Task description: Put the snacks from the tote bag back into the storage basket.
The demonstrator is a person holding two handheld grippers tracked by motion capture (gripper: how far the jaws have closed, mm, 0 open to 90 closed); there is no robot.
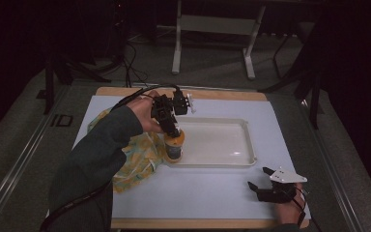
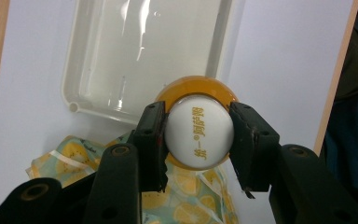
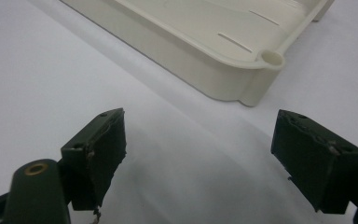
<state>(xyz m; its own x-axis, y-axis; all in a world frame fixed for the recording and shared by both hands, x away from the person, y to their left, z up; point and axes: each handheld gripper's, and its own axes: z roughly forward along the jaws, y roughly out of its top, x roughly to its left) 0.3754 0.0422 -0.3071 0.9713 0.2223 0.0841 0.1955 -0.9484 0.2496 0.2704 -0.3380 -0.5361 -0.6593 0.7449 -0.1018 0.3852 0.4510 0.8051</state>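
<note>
My left fingers clamp the jar by its white cap — over the tray's near left corner; my right gripper rests spread wide at the counter's near right corner.

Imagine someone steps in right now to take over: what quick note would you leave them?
Left gripper: shut on the white cap of the orange-collared bottle, held at the white tray's near left corner, beside the lemon-print cloth.
Right gripper: open, holding nothing, resting on the mat right of the tray.
Done: bottle gripped.
Left: probably setting it in the tray; whether it already rests there is unclear.
</note>
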